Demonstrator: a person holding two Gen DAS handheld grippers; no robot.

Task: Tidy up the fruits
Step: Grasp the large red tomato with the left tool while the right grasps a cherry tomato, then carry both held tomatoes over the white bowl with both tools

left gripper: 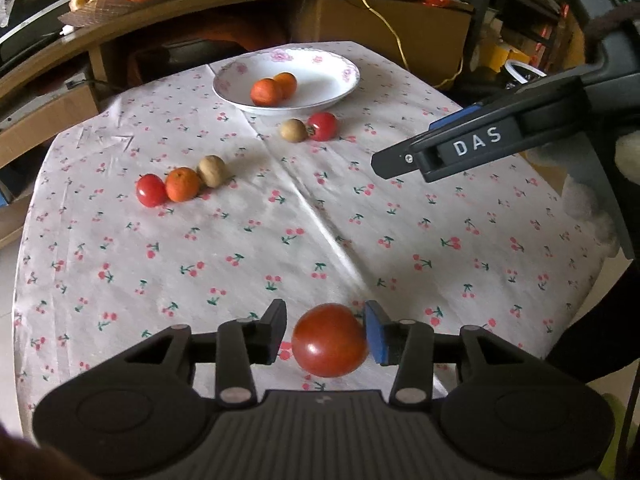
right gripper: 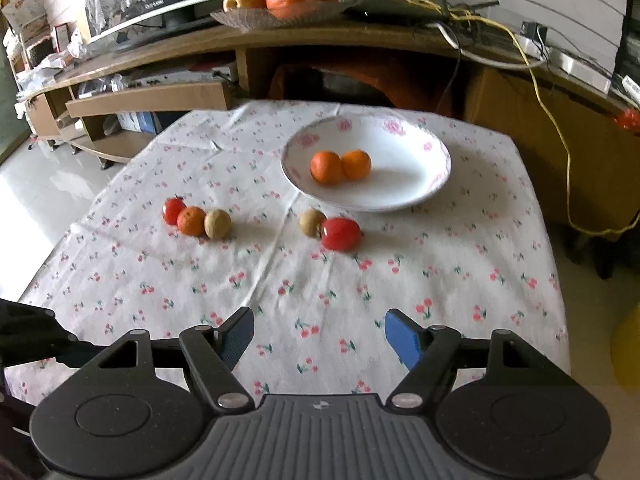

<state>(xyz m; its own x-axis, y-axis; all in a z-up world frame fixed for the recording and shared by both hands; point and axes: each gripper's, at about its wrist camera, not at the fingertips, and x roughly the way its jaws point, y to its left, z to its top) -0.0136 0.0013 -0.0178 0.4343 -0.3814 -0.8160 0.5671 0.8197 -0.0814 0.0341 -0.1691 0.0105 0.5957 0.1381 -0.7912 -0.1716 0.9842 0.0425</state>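
Left gripper (left gripper: 325, 334), nearest the camera, over the near edge of the table (left gripper: 120, 264): its jaws stand apart around a large tomato (left gripper: 330, 340). The blue pad on the right appears to touch the fruit; the black finger on the left shows a gap, so the grasp is not closed. To do this step well, judged from the frame, centre the tomato between the pads before closing, then squeeze gently, since the skin is smooth and the body round and likely to roll or bruise.

The tomato is nearly spherical, with no clear long axis; its stem end cannot be seen, so its pointing direction cannot be told.

Right gripper (right gripper: 319, 338): jaws wide apart and empty, hovering above the cloth toward the near right side of the table.

Mid-table, left: a small tomato (left gripper: 151, 190), a mandarin (left gripper: 183, 184) and a brown fruit (left gripper: 212, 171) in a touching row. Nearer the centre: a second brown fruit (left gripper: 293, 130) beside a red tomato (left gripper: 322, 126).

Far edge: a white plate (left gripper: 320, 64) holding two mandarins (left gripper: 274, 89), touching each other.
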